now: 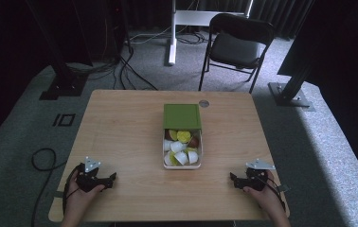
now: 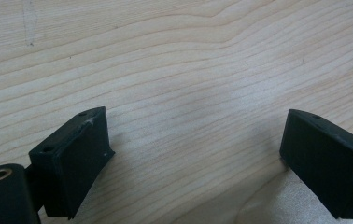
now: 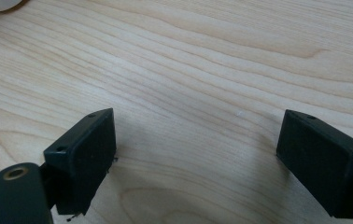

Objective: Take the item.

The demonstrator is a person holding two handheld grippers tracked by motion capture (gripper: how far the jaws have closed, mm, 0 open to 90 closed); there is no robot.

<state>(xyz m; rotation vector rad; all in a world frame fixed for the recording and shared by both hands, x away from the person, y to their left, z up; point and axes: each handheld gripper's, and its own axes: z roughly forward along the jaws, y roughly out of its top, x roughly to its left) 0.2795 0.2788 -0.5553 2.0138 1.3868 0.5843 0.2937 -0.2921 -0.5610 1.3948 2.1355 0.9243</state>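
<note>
The white box [image 1: 182, 165] of cups sits mid-surface [image 1: 120, 137], its green lid [image 1: 182, 116] slid back. Left claw [image 1: 111, 178] and right claw [image 1: 233, 179] rest near-side of the box, flanking it, both released and empty.

Box [image 1: 182, 163] sits mid-table [image 1: 120, 123], lid [image 1: 182, 116] behind; cups [image 1: 181, 157], probably, inside.

No text, label, brand, number or sign can be read anywhere here: the green lid [image 1: 182, 116] of the box at 12 o'clock from the surface's [image 1: 120, 137] middle is plain, and the capsules [image 1: 182, 147] under it are too small to tell.
</note>
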